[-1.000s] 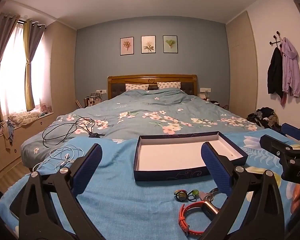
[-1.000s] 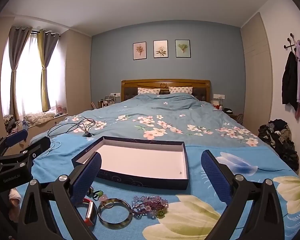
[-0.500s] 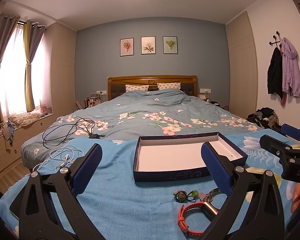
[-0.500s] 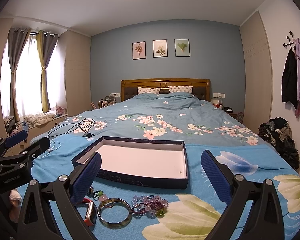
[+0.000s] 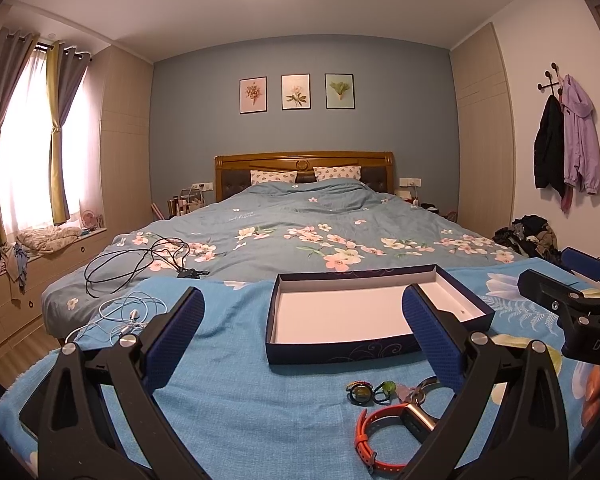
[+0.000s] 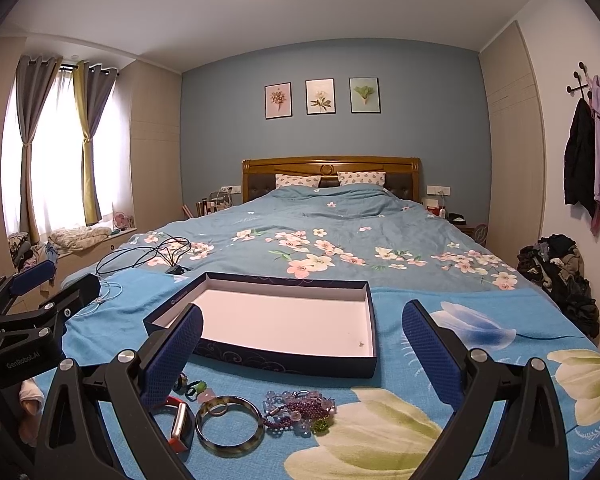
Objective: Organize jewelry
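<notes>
A shallow dark blue box with a white inside (image 5: 332,350) (image 6: 288,362) lies open on the blue blanket. In front of it lie an orange-strapped watch (image 5: 380,436) (image 6: 178,424), small rings (image 5: 360,392) (image 6: 194,387), a dark bangle (image 6: 230,426) and a purple bead bracelet (image 6: 300,408). My left gripper (image 5: 302,338) is open and empty, held above the blanket left of the jewelry. My right gripper (image 6: 302,350) is open and empty, held above the bangle and beads. Each gripper shows at the edge of the other's view (image 5: 568,292) (image 6: 40,296).
A black cable (image 5: 140,260) and white earphones (image 5: 124,316) lie on the bed to the left. The bed stretches back to a wooden headboard (image 5: 304,162). A clothes pile (image 6: 560,272) sits on the floor at right.
</notes>
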Action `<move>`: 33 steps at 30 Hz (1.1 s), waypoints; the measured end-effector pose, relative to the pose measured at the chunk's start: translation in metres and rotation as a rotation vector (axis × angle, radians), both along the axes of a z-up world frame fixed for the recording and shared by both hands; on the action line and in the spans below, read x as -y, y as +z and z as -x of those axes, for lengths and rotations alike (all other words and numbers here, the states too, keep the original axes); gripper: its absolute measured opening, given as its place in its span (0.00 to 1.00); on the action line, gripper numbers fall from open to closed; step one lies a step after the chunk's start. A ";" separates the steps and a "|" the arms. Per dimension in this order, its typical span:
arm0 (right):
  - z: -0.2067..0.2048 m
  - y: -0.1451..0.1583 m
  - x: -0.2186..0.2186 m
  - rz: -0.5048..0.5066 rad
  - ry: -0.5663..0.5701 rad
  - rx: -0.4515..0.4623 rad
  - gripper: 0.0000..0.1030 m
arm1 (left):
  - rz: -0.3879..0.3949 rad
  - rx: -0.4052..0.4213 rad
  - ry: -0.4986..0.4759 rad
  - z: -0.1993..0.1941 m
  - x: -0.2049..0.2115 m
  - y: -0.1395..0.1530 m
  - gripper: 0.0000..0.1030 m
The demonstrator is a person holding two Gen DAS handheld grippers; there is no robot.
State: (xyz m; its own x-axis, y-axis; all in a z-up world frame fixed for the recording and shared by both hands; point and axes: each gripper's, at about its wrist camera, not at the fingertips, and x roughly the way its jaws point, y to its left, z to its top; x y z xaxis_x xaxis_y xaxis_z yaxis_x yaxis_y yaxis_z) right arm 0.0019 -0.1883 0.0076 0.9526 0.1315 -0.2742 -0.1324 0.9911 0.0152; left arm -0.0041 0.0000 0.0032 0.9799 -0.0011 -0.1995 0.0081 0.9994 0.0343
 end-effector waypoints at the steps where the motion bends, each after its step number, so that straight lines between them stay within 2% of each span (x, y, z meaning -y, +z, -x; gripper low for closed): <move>1: 0.000 0.000 0.000 0.001 0.000 0.000 0.93 | 0.001 0.000 0.000 0.000 0.000 0.000 0.94; 33: -0.004 0.000 0.003 -0.002 0.010 0.000 0.93 | -0.001 0.003 -0.004 0.001 0.002 0.002 0.94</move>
